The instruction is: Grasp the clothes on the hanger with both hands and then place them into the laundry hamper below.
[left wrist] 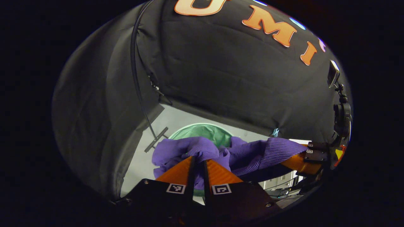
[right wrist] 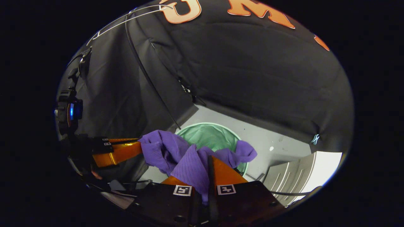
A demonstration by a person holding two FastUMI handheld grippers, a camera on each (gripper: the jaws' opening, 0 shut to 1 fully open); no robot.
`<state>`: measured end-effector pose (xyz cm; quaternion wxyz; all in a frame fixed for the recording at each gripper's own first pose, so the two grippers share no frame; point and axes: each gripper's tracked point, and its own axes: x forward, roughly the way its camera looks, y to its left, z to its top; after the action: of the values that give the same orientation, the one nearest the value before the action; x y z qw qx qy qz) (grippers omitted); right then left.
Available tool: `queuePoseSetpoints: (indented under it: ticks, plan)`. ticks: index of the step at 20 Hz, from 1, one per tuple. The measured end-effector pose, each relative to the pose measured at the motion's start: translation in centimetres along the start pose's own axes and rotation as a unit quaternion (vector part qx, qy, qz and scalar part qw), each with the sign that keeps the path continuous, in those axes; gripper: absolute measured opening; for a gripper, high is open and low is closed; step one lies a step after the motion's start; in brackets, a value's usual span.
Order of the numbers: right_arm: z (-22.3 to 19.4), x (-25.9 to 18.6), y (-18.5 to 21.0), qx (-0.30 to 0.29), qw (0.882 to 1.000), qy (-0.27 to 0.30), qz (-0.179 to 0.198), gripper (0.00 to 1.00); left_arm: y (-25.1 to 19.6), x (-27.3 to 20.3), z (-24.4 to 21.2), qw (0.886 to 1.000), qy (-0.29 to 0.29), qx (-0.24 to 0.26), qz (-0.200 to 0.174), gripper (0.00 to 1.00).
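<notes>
A purple ribbed garment (left wrist: 252,153) hangs stretched between both grippers above a green mesh hamper (left wrist: 206,130) on the pale floor. In the left gripper view my left gripper (left wrist: 198,162) is shut on a bunched end of the cloth, and the right gripper (left wrist: 301,160) holds the other end at the right edge. In the right gripper view my right gripper (right wrist: 209,160) is shut on the purple garment (right wrist: 189,157), which drapes over its fingers. There the left gripper (right wrist: 126,151) grips the cloth at the left. The hamper (right wrist: 211,137) lies open just below and beyond.
A white wire hanger (right wrist: 132,15) hangs bare at the upper left of the right gripper view. A black cable (left wrist: 135,78) runs down the booth wall. A camera mount (left wrist: 341,110) stands at the right, and a slatted white panel (right wrist: 293,179) lies on the floor.
</notes>
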<state>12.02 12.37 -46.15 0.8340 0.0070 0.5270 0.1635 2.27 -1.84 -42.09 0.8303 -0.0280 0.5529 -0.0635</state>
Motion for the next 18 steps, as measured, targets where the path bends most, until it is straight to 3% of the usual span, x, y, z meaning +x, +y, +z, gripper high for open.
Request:
queuePoseSetpoints:
  ticks: [2,3,6,7,10,11,18]
  plan:
    - [-1.1,0.7,0.0,0.001,1.000,0.016,0.006,0.24,-0.2,0.4,-0.1,1.000,0.010,-0.002,-0.008,0.26]
    - [-1.6,0.7,0.1,0.002,1.000,0.022,0.011,0.37,-0.2,0.5,-0.6,1.000,0.022,0.007,-0.010,0.37]
    - [-2.2,0.5,-0.2,-0.001,0.999,0.033,0.009,0.77,0.7,0.8,-2.1,0.999,0.041,0.035,0.005,0.84]
    - [-2.4,0.6,-0.2,-0.003,0.999,0.034,0.009,0.82,1.0,0.4,-2.3,0.998,0.042,0.036,0.009,1.00]
    - [-2.6,0.8,-0.1,-0.009,0.999,0.039,0.007,0.87,1.1,0.3,-2.0,0.999,0.041,0.023,0.005,0.97]
    - [-2.6,0.7,0.0,-0.010,0.999,0.039,0.006,0.95,1.0,0.1,-1.8,0.999,0.038,0.019,0.002,0.97]
    - [-0.9,-0.2,1.3,0.013,1.000,0.000,-0.006,0.95,1.9,-2.3,2.1,0.999,-0.035,-0.009,-0.016,0.97]
